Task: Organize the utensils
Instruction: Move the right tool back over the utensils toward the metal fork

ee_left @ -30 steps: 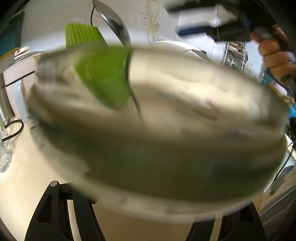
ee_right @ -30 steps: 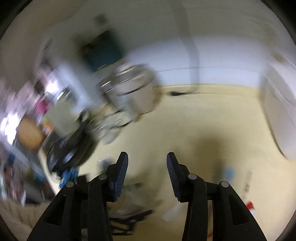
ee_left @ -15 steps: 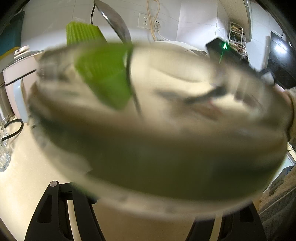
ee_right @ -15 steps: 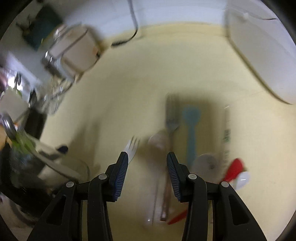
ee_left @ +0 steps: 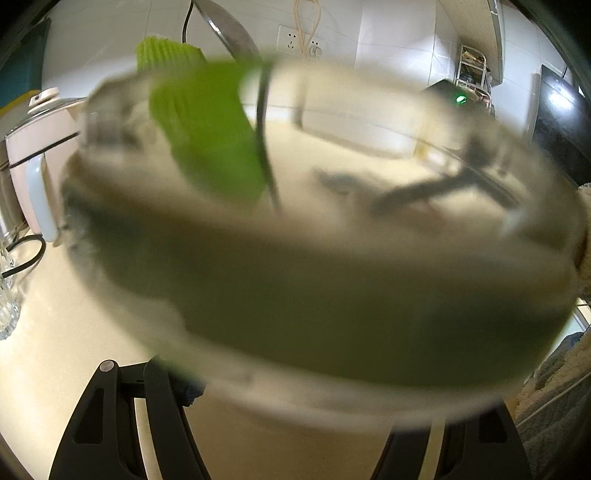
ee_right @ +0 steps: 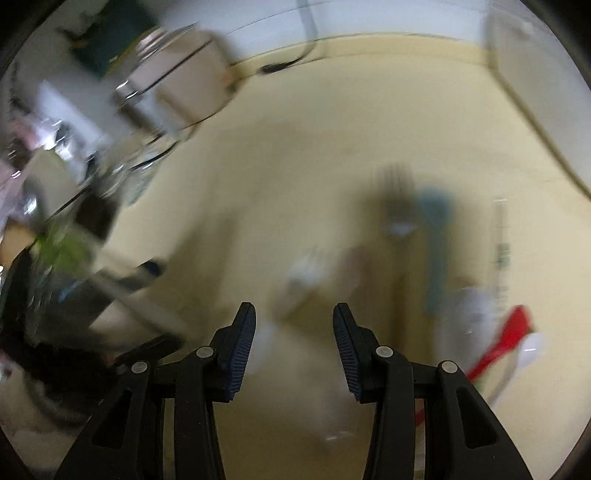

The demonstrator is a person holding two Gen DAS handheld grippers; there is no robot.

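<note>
My left gripper (ee_left: 295, 398) is shut on a clear glass container (ee_left: 314, 295) that fills the left wrist view. A green silicone brush (ee_left: 207, 136) and a metal spoon (ee_left: 232, 33) stand in it. My right gripper (ee_right: 293, 332) is open with nothing between its fingers and points down at the cream counter (ee_right: 277, 147). Loose utensils lie blurred ahead of it: a clear plastic fork (ee_right: 306, 266), a metal fork (ee_right: 397, 199), a blue spoon (ee_right: 436, 236) and a red utensil (ee_right: 506, 339). The glass container (ee_right: 66, 273) shows at the left of the right wrist view.
A white electric pot (ee_left: 33, 155) and a ribbed glass (ee_left: 7, 306) stand at the left. A white appliance (ee_right: 535, 74) sits at the back right of the counter. A thin clear item with green print (ee_right: 500, 251) lies right of the blue spoon. A sleeve (ee_left: 585, 221) is at the right edge.
My right gripper has sunk and tipped down toward the counter, bringing the loose utensils into view. Its jaws have kept the same gap. The left gripper and the glass container have not moved.
</note>
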